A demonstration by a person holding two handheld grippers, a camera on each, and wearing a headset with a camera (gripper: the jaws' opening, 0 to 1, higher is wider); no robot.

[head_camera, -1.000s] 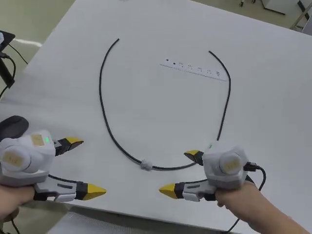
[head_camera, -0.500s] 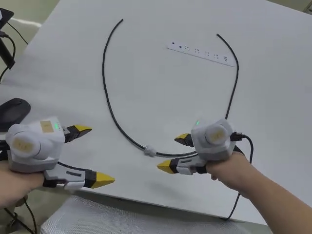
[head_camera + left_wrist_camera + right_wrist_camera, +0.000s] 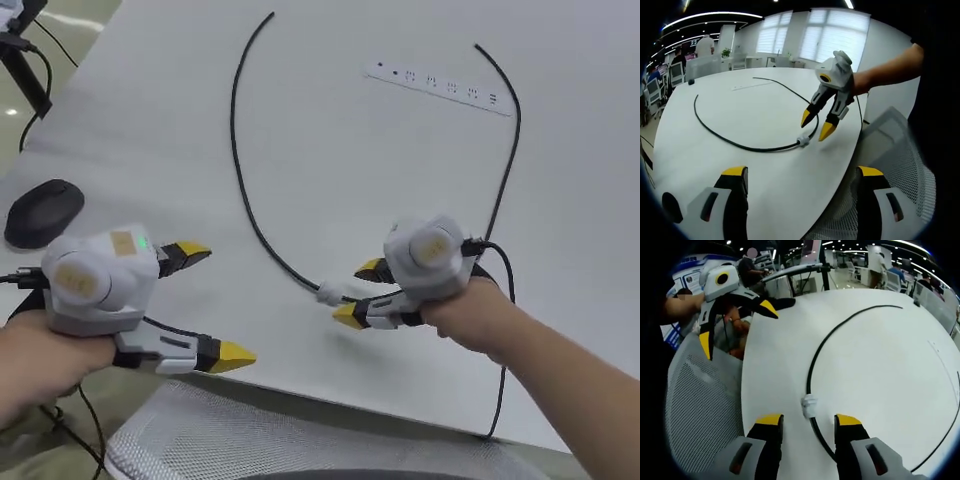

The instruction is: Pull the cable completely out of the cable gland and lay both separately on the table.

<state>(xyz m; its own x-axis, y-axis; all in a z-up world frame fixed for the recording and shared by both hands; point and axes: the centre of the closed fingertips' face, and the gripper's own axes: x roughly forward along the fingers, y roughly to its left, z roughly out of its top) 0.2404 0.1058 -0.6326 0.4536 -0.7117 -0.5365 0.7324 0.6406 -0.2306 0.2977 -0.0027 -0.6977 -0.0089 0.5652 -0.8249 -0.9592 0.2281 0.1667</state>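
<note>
One cable (image 3: 240, 190), one gland (image 3: 330, 294) near the table's (image 3: 330, 150) front edge; right gripper (image 3: 357, 293) open-jawed just behind the gland; left gripper (image 3: 217, 302) gaping at that edge.

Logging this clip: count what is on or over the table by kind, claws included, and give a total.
Black cable: 1
White cable gland: 1
White marked strip: 1
Dark oval object: 1
Claws: 2, left claw and right claw, both open
Total: 6
</note>
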